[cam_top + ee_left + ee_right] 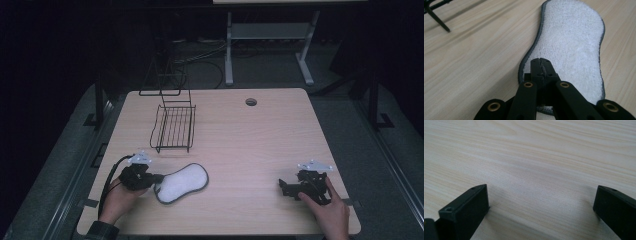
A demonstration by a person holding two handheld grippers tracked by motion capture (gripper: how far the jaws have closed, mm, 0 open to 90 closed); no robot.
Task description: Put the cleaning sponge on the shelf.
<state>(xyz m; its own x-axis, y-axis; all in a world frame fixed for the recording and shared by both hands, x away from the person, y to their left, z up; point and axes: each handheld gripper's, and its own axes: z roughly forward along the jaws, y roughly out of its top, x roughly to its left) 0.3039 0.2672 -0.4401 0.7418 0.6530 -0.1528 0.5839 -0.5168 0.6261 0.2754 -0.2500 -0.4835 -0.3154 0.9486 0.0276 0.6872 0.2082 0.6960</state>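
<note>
A white terry pad with a grey rim [182,182] lies flat on the wooden table [250,145] near its front left. My left gripper [156,178] is at the pad's near left end. In the left gripper view its jaws are pressed together, and the left gripper [541,62] sits just over the end of the pad [571,42], which stays flat underneath. I cannot see any fabric pinched between them. At the front right, my right gripper [283,187] rests low over bare wood. In its own view the right gripper [541,195] stands wide open with nothing between the fingers.
A black wire rack [173,127] stands on the table behind the pad, with a tall wire frame rising at its back. One of the rack's legs [436,18] shows beyond the left gripper. A round cable hole [251,102] sits near the table's far edge.
</note>
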